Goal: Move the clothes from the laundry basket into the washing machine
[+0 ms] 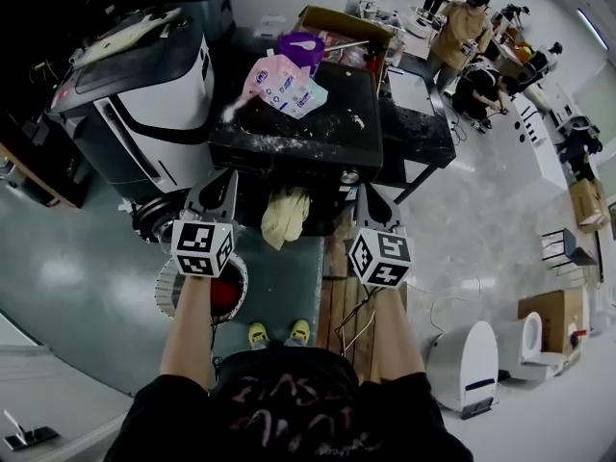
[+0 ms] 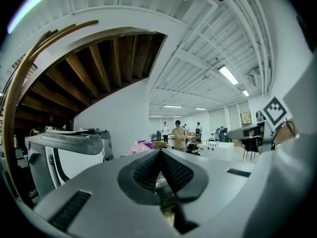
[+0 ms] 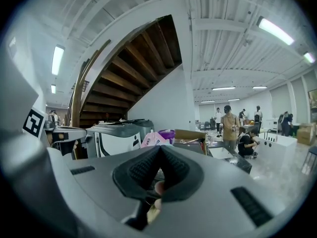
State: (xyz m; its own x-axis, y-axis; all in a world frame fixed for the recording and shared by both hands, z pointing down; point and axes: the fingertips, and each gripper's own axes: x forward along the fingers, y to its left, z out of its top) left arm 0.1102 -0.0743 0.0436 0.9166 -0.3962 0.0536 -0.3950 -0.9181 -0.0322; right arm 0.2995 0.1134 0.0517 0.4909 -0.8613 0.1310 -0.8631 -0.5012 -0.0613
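A white round laundry basket stands on the floor under my left forearm, with a red garment in it. The white and black washing machine stands at the left, its round door low near the basket. A pale yellow cloth hangs at the front edge of the black table, between my two grippers and apart from both. My left gripper points level, its pads pressed together. My right gripper is shut too; a pale scrap shows low in its slit, and I cannot tell what it is.
A pink detergent bag and a purple tub sit on the black table. A wooden pallet lies under my right arm. A white appliance and a cardboard box stand at the right. People work far behind.
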